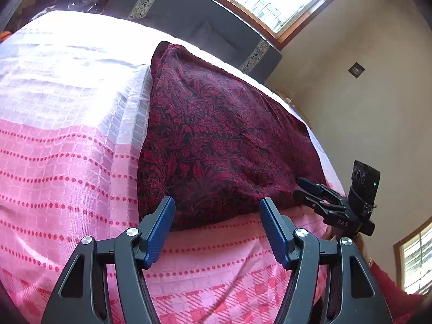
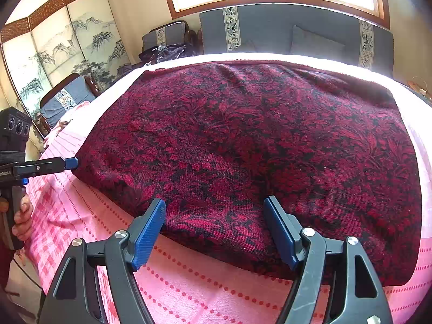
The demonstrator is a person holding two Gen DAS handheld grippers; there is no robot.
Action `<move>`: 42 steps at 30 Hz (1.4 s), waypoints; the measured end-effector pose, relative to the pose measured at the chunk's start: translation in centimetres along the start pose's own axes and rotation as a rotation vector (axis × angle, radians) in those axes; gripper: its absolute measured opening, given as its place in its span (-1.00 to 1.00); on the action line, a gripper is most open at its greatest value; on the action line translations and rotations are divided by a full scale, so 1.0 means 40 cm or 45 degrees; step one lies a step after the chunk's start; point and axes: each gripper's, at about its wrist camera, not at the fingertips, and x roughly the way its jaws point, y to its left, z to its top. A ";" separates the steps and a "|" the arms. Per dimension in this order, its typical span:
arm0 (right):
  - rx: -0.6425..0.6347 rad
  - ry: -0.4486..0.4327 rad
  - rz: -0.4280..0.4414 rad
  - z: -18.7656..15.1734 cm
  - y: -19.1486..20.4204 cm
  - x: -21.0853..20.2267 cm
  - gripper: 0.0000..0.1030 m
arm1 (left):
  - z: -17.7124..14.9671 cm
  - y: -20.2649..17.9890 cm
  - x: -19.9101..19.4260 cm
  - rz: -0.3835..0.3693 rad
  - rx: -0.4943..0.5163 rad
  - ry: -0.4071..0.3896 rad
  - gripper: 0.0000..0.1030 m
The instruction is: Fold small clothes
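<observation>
While both tongs stand spread and empty, the left gripper (image 1: pixel 216 229) and right gripper (image 2: pixel 216 232) hover at the near hem of the red floral cloth (image 1: pixel 216 135); a shallow pinch could snag the pink bedspread (image 1: pixel 67 175) beneath.

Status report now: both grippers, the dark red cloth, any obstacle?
Left gripper open, right gripper open, both at near edge, nothing gripped. Dark red cloth flat on pink bedcover. Nothing in the way.

Red-black cloth (image 2: pixel 256 148) coarse woven, matt; pink bedcover (image 2: pixel 202 283) soft woven.
</observation>
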 end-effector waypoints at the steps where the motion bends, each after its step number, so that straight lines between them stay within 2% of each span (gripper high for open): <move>1: 0.000 0.000 0.000 0.000 0.000 0.000 0.39 | 0.005 0.022 -0.004 -0.037 -0.054 -0.007 0.26; 4: -0.001 0.000 -0.001 0.000 0.000 0.000 0.42 | 0.019 0.076 -0.026 -0.128 -0.187 -0.083 0.20; 7: -0.003 0.002 -0.002 0.000 0.001 -0.001 0.44 | 0.039 0.111 -0.035 -0.128 -0.243 -0.109 0.20; 14: -0.012 0.007 -0.001 0.001 0.007 0.004 0.49 | 0.080 0.129 0.026 -0.077 -0.213 0.005 0.20; 19: -0.011 0.007 0.007 0.000 0.007 0.005 0.53 | 0.122 0.152 0.055 -0.159 -0.219 0.051 0.21; 25: -0.010 0.006 0.018 -0.002 0.008 0.004 0.58 | 0.174 0.140 0.103 -0.190 -0.135 0.116 0.21; 29: -0.008 0.005 0.022 -0.002 0.007 0.003 0.59 | 0.219 0.155 0.124 -0.212 -0.134 0.115 0.25; 36: -0.008 0.004 0.020 -0.004 0.008 0.002 0.61 | 0.292 0.212 0.155 -0.358 -0.205 0.063 0.25; 42: -0.008 0.007 0.026 -0.004 0.009 0.005 0.65 | 0.323 0.207 0.184 -0.386 -0.112 0.056 0.25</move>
